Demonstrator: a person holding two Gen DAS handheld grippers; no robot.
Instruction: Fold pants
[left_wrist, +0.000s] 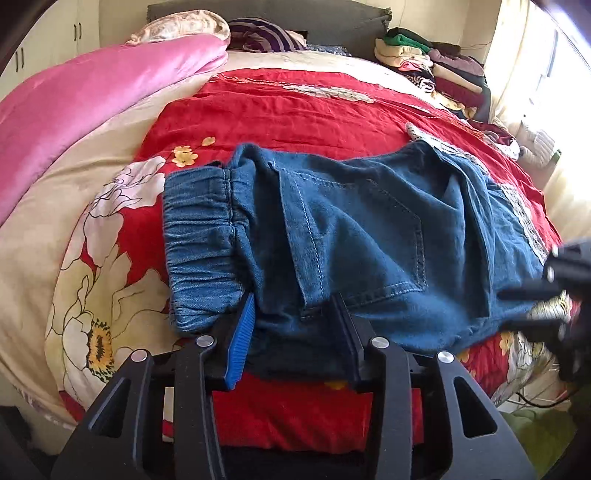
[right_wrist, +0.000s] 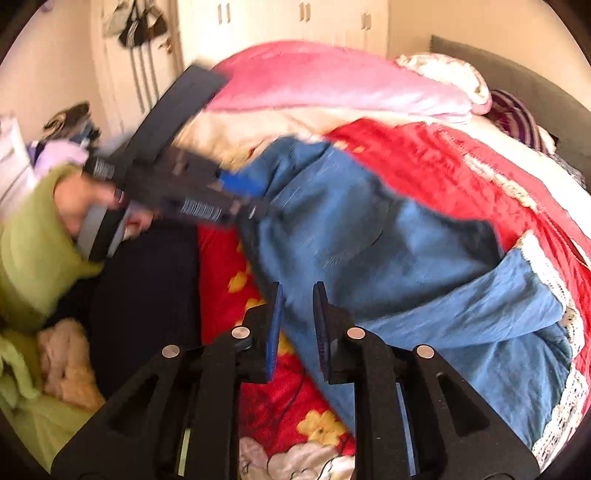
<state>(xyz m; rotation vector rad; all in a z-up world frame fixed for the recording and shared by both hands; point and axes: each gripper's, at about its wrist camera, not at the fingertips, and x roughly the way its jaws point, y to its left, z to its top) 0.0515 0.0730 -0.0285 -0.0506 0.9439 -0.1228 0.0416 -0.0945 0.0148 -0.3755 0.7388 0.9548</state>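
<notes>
Blue denim pants (left_wrist: 369, 229) lie folded across the red floral bedcover (left_wrist: 295, 110), their elastic waistband (left_wrist: 199, 243) to the left. My left gripper (left_wrist: 293, 297) is at the near edge of the pants, with a thick bunch of denim filling the gap between its blue-padded fingers. In the right wrist view the same gripper (right_wrist: 236, 188) is blurred at the pants' (right_wrist: 388, 258) left edge, held by a hand in a green sleeve (right_wrist: 33, 236). My right gripper (right_wrist: 298, 288) hovers over the near edge of the denim, its jaws a narrow gap apart with nothing pinched. It shows blurred at the right edge (left_wrist: 561, 266).
A pink quilt (left_wrist: 92, 96) is heaped at the back left of the bed. A pile of folded clothes (left_wrist: 436, 70) sits at the back right by the window. Pillows lie against the headboard (left_wrist: 258, 11). White wardrobe doors (right_wrist: 303, 22) stand beyond the bed.
</notes>
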